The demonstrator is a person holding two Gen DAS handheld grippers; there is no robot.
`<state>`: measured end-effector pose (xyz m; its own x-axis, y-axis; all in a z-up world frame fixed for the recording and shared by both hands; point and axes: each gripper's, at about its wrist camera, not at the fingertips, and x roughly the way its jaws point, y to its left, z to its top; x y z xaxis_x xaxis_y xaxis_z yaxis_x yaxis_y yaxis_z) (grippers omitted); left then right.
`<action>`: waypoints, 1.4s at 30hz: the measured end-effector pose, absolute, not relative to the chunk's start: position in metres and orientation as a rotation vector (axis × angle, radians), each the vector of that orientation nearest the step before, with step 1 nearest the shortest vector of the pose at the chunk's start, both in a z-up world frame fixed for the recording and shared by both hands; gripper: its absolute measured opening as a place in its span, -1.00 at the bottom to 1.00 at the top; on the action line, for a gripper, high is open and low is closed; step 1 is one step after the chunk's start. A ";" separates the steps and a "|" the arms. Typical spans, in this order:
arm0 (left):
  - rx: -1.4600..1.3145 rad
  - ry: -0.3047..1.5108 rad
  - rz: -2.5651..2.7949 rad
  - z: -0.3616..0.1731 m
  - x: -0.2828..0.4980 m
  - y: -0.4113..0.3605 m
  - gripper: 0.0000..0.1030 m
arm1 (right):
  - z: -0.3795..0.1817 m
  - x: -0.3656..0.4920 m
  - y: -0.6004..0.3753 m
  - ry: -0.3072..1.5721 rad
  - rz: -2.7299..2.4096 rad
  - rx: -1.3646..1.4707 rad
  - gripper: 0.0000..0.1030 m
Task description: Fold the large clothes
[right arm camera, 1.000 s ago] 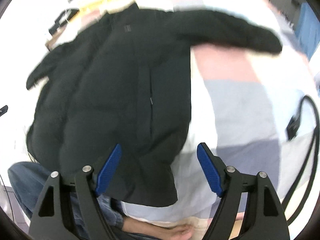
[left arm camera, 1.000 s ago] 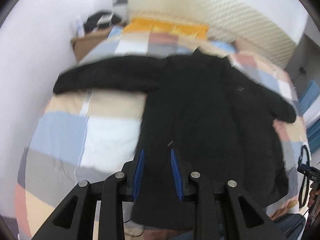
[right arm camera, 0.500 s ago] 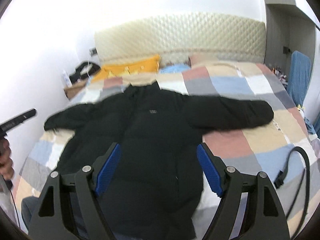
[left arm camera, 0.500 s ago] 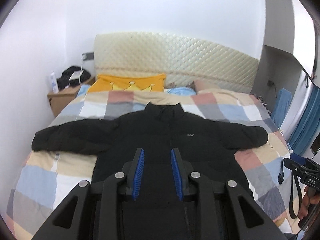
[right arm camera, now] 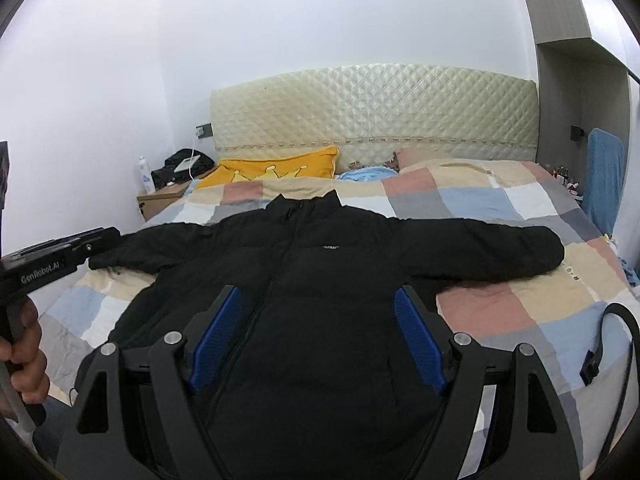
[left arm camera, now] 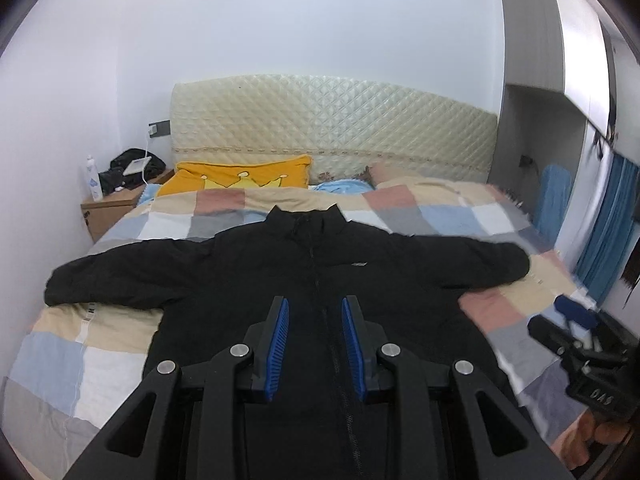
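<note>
The bed [right arm camera: 500, 200] has a checked quilt in pink, blue, tan and grey. A black jacket [right arm camera: 320, 280] lies flat on it, sleeves out toward 3 and 9 o'clock. At 12 o'clock sit a yellow pillow [right arm camera: 280, 166] and maybe a blue cloth [right arm camera: 362, 174].

Both tools are matte black frames with round silver screws behind ribbed blue pads [left arm camera: 280, 344]. The left gripper [left arm camera: 315, 346] carries white "GenRobot.AI" lettering on its side; the right gripper [right arm camera: 318, 340] shows "DAS" on its body.
</note>
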<state>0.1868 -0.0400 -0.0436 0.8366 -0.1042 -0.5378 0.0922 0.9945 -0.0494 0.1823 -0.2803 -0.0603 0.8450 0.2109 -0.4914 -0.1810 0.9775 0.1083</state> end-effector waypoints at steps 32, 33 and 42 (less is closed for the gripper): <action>-0.082 0.706 -0.126 -0.116 0.211 -0.026 -0.47 | -0.070 0.298 -0.417 0.565 -0.136 0.099 0.55; -0.078 0.710 -0.122 -0.118 0.212 -0.026 -0.47 | -0.074 0.313 -0.436 0.577 -0.151 0.142 0.55; -0.113 0.752 -0.123 -0.131 0.236 -0.024 -0.47 | -0.155 0.406 -0.589 0.715 -0.353 0.632 0.57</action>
<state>0.2364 -0.0242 -0.1307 0.7234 -0.1518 -0.6735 0.0706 0.9867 -0.1465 0.4063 -0.5889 -0.1554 0.7086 -0.0887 -0.7000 0.5025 0.7599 0.4124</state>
